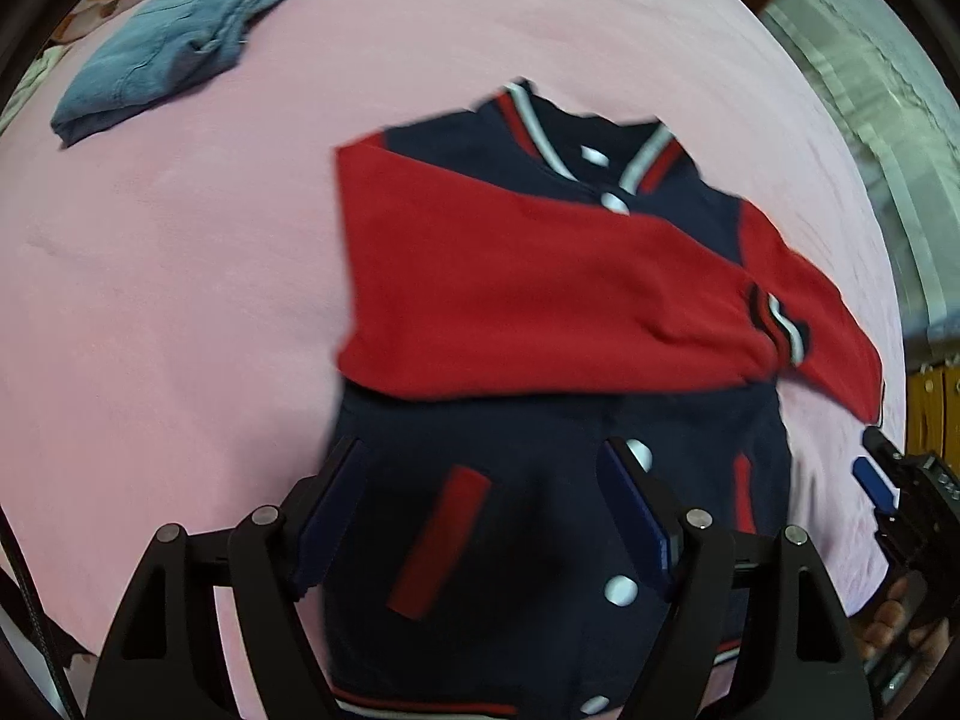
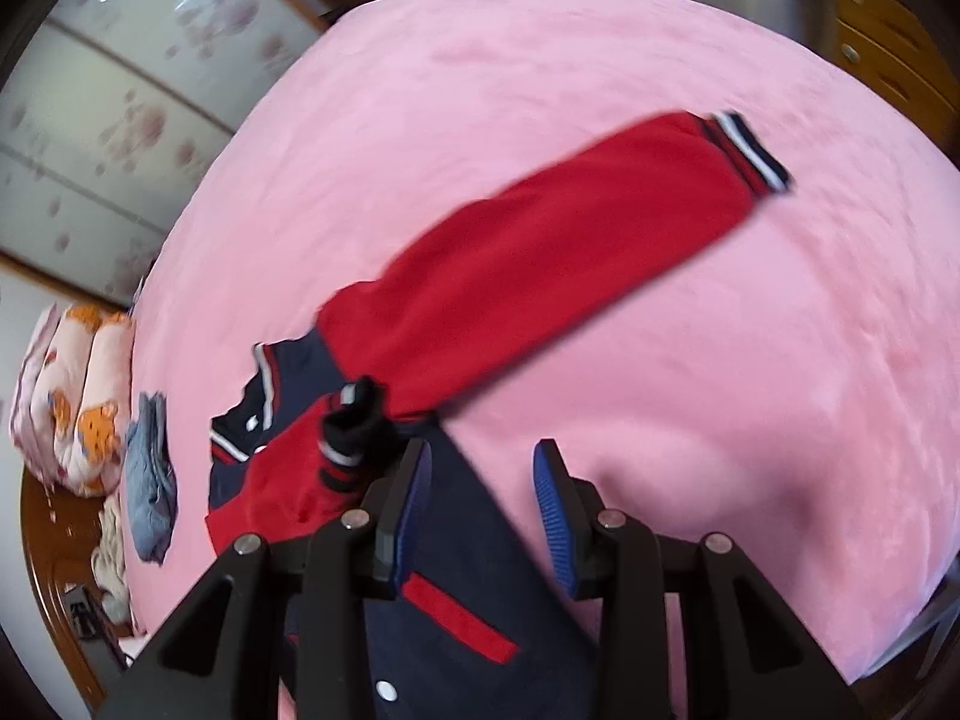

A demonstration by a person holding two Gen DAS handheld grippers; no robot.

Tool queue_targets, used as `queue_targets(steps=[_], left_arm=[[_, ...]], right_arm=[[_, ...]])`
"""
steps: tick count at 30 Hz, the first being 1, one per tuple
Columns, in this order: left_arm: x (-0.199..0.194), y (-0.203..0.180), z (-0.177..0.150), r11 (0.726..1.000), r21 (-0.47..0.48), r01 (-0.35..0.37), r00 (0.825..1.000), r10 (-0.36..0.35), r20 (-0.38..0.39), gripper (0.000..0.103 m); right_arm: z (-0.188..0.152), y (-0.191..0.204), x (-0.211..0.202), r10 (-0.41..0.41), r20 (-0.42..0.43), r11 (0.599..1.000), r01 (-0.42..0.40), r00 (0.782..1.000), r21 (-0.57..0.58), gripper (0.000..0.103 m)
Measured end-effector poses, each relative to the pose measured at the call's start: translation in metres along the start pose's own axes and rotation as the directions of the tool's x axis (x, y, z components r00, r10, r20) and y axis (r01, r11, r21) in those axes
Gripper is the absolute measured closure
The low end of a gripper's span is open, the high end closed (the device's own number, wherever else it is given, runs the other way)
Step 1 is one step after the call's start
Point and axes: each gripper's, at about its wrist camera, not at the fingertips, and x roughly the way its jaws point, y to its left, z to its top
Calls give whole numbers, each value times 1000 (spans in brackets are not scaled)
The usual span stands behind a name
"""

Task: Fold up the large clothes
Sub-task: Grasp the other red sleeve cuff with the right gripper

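Note:
A navy varsity jacket (image 1: pixel 540 528) with red sleeves lies front up on the pink bed (image 1: pixel 180 300). One red sleeve (image 1: pixel 510 282) is folded across its chest, cuff (image 1: pixel 780 324) to the right. The other sleeve (image 2: pixel 570 252) stretches out flat over the bed, with its striped cuff (image 2: pixel 750 150) far from the body. My left gripper (image 1: pixel 480 480) hovers open over the jacket's lower front, with nothing between its fingers. My right gripper (image 2: pixel 483 480) is open beside the jacket's side edge and holds nothing. It also shows at the right rim as the right gripper (image 1: pixel 882 480).
A folded blue denim garment (image 1: pixel 174 42) lies at the far side of the bed. A rolled patterned quilt (image 2: pixel 78 396) and a pale cloth (image 2: pixel 111 558) sit by the wooden bed frame (image 2: pixel 48 540). A flowered wardrobe (image 2: pixel 120 120) stands beyond.

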Motion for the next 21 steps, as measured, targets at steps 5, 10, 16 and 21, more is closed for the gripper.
queue_targets(steps=[5,10,16,21], left_arm=[[1,-42,-18,999,10,-33,999,33,-9,25],[1,-85,-30,999,-33,-29,999,29,-19,24],[1,-140,-40,999,-47,-9,1000,9,-9,24],[6,-177,-41,999,-44,-5,1000,4,-12,24]], right_arm=[[9,-40,9,-8,-24,997,10,1000,73,67],[42,-80,16,14,-108,987,4,994,161,67],[86,-121,16,41,-154,979,-10,987,201,67],[115,-141,21,36,-155,980,-5,987,198,67]])
